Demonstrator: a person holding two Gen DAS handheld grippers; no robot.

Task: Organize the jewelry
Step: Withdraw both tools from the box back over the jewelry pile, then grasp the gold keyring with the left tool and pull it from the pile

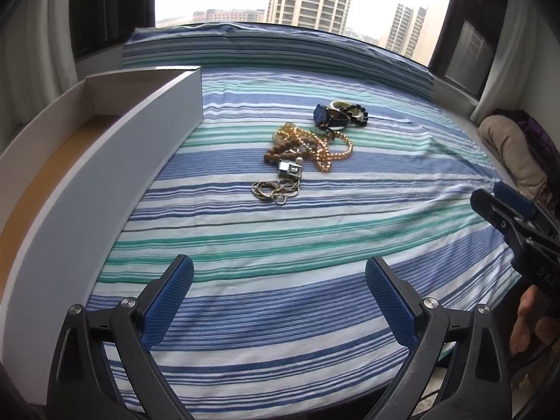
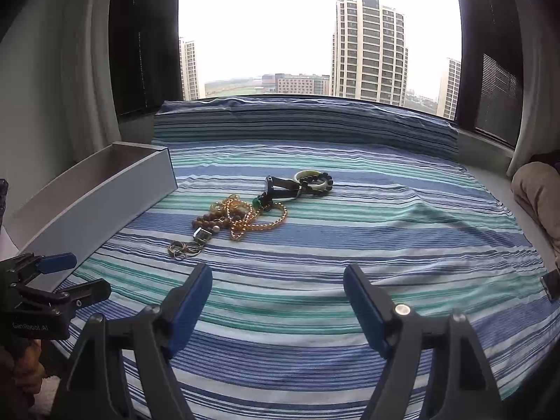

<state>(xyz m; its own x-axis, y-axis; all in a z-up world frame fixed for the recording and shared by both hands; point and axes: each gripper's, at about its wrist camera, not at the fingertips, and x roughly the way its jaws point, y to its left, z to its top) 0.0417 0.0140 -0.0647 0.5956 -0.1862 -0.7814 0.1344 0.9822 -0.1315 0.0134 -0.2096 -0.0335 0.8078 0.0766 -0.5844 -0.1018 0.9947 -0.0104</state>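
Observation:
A heap of jewelry lies mid-cloth: a gold chain (image 1: 330, 150) (image 2: 260, 218), brown wooden beads (image 1: 276, 154) (image 2: 206, 223), a thin silver chain with rings (image 1: 276, 190) (image 2: 182, 247), a dark blue watch (image 1: 327, 116) (image 2: 280, 189), and a pale bangle with black beads (image 1: 351, 109) (image 2: 315, 179). My left gripper (image 1: 279, 273) (image 2: 75, 276) is open and empty, well short of the heap. My right gripper (image 2: 278, 281) (image 1: 490, 203) is open and empty, also short of the heap.
A long white open box (image 1: 105, 161) (image 2: 105, 189) stands at the left on the striped cloth (image 1: 280, 238) (image 2: 350, 238). A striped cushion (image 2: 304, 122) runs under the window. A beige bundle (image 1: 507, 150) (image 2: 539, 189) lies at the right.

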